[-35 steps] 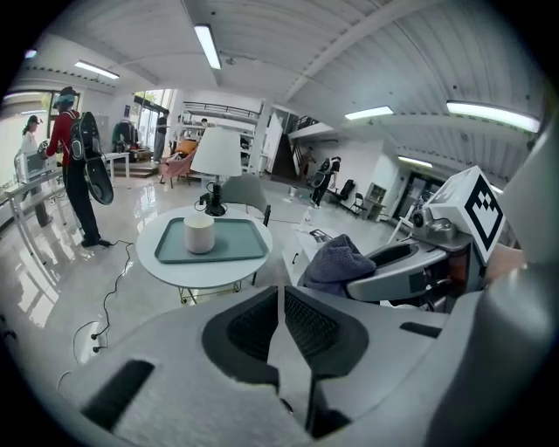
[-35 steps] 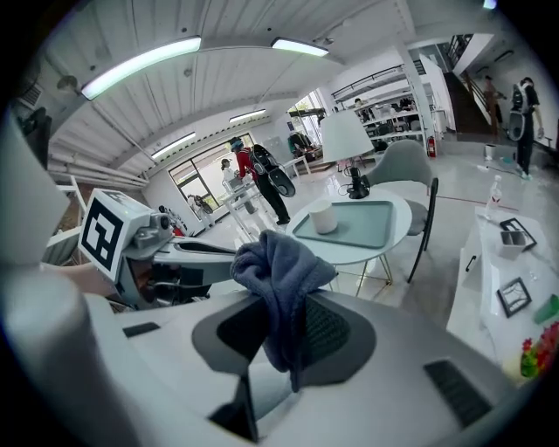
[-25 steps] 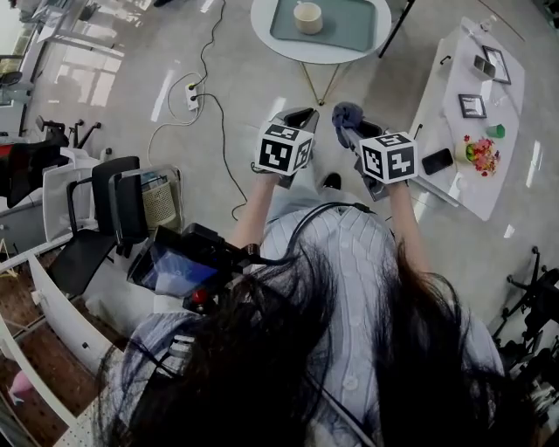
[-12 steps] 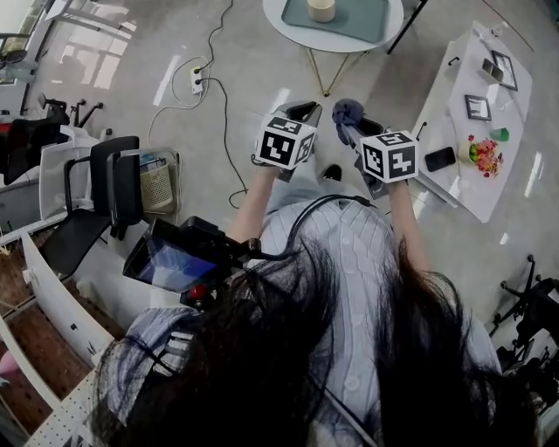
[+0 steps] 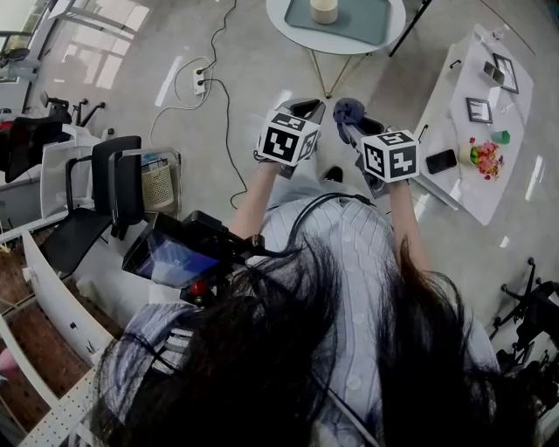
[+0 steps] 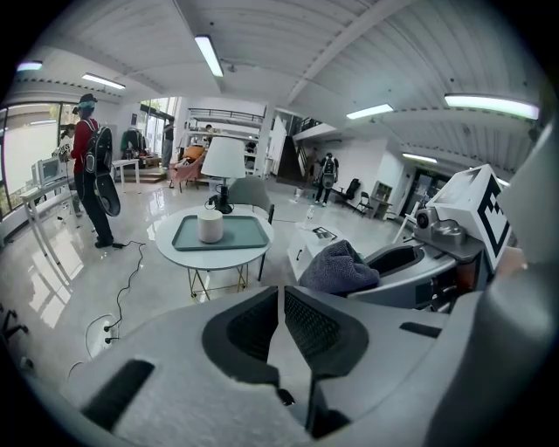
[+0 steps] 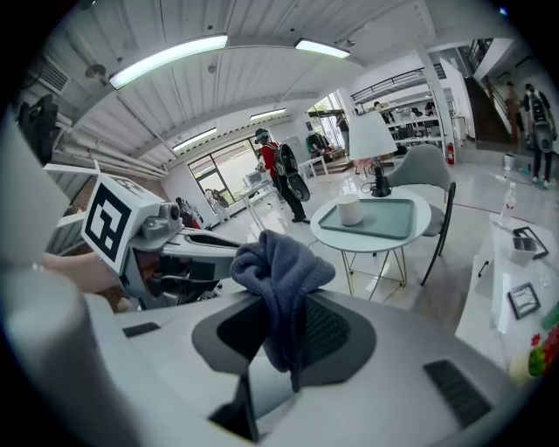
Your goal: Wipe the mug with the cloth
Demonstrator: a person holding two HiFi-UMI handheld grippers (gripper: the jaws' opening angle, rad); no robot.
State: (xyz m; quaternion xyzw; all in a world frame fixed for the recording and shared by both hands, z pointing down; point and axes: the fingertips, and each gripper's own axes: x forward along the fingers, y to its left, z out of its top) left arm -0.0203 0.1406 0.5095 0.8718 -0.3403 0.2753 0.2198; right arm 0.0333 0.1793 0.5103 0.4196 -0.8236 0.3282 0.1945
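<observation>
A: State of the left gripper [image 6: 279, 301]?
B: Jaws are pressed together, pad against pad, with nothing between them. The person holds it in the air, out in front, just beside the right gripper [image 7: 284, 327].
A: And the right one?
B: Clenched on the cloth [image 7: 281, 262]. The cloth is dark blue-grey and bunched above the jaws. One tail hangs down between the pads.
A: Where does the mug sit?
B: In the head view the mug [image 5: 324, 9] is at 12 o'clock from both grippers and well apart from them. It stands upright on a grey-green tray [image 5: 367, 19], toward the tray's 9 o'clock side. The tray lies on the round table [image 5: 281, 19].
A: Does the cloth touch the mug?
B: No, they are well apart. The cloth is up in the right jaws.
A: What else is in the scene?
B: A white side table [image 5: 454, 96] sits at 2 o'clock, carrying picture frames, a phone [image 5: 437, 161] and flowers [image 5: 483, 155]. A power strip [image 5: 200, 83] lies on the floor at 10 o'clock with its cable trailing. A black chair [image 5: 112, 188] is at 9 o'clock. The left gripper view shows a lamp [image 6: 224, 166] behind the round table.
</observation>
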